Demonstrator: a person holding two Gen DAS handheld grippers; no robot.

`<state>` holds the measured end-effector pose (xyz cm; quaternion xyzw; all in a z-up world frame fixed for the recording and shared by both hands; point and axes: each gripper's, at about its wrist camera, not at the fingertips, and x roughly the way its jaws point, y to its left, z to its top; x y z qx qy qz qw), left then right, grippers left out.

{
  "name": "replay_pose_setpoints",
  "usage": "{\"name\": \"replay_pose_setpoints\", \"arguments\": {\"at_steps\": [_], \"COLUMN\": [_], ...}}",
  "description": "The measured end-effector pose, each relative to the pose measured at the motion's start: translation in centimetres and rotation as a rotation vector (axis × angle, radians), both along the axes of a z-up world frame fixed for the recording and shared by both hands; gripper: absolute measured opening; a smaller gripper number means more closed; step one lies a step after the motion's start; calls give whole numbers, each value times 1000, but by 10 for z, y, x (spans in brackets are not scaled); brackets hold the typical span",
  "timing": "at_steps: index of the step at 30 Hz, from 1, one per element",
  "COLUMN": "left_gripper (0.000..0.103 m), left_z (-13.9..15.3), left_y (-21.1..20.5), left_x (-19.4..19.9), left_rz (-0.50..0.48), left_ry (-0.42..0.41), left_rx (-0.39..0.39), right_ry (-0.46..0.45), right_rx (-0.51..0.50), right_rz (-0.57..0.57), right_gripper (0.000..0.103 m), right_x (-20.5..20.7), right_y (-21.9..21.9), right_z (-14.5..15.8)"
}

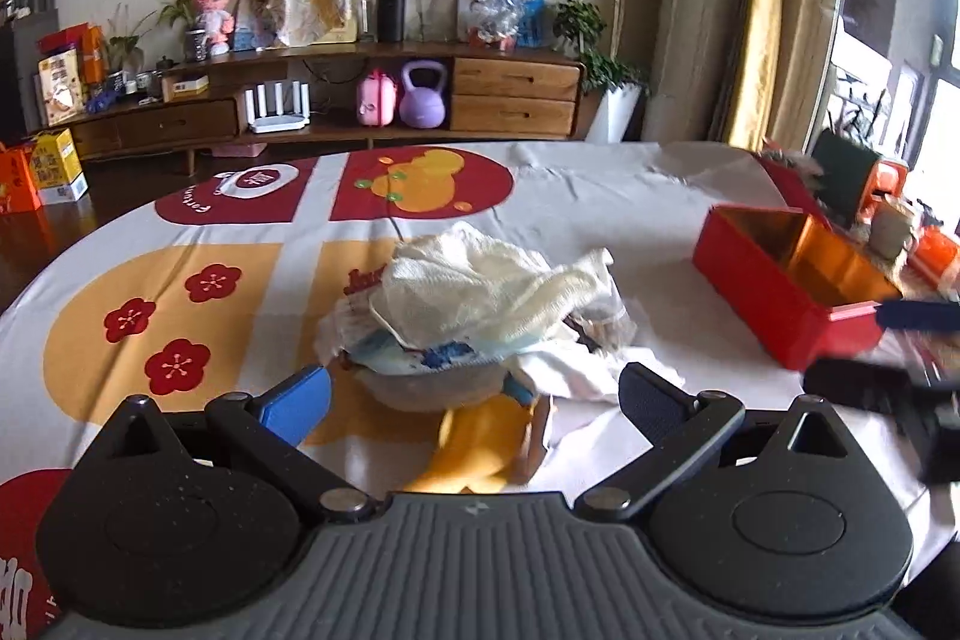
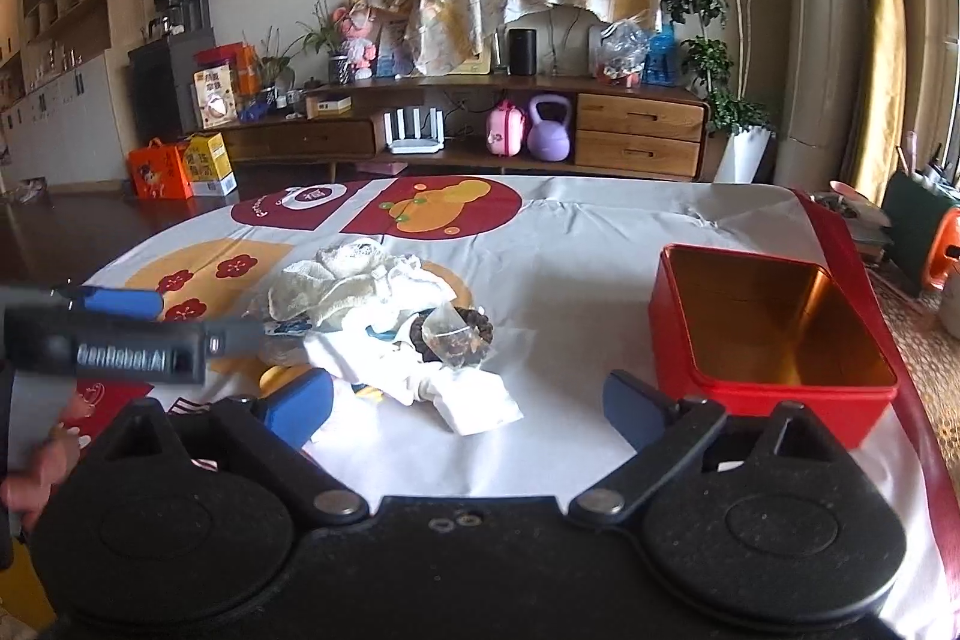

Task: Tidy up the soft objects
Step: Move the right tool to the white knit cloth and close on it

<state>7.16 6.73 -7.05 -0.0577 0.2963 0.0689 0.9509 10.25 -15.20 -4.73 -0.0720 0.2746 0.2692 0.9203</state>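
Note:
A heap of soft things (image 1: 480,304) lies mid-table: a cream knitted cloth (image 1: 474,280) on top, white cloths (image 1: 576,370) and a yellow piece (image 1: 480,442) nearest me. My left gripper (image 1: 474,394) is open and empty, its blue fingers either side of the heap's near edge. In the right wrist view the heap (image 2: 372,304) lies ahead left, with a clear sachet (image 2: 450,334) on a dark beaded ring. My right gripper (image 2: 468,400) is open and empty, near a white cloth (image 2: 474,400). An open red tin (image 2: 768,334) with a gold inside stands right; it also shows in the left wrist view (image 1: 786,292).
The table wears a white cloth with red and yellow prints (image 1: 168,304). The left gripper's body (image 2: 120,340) shows at the left of the right wrist view. A wooden sideboard (image 2: 480,130) stands behind the table. Clutter sits off the table's right side (image 1: 888,214).

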Motion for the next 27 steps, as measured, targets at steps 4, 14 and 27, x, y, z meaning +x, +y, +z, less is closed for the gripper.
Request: {"name": "replay_pose_setpoints", "arguments": {"at_steps": [4, 14, 27], "left_gripper": [102, 102, 91], "left_z": [-10, -12, -35], "left_y": [-5, 20, 49], "left_x": [5, 33, 44], "left_rz": [-15, 24, 27], "left_ry": [14, -7, 50], "left_rx": [25, 30, -12], "right_ry": [20, 61, 248], "right_rx": [-8, -19, -72], "right_rz": [29, 152, 270], "right_gripper": [94, 93, 91], "right_x": [23, 84, 123], "right_y": [9, 68, 129], "right_z": [2, 9, -32]}}
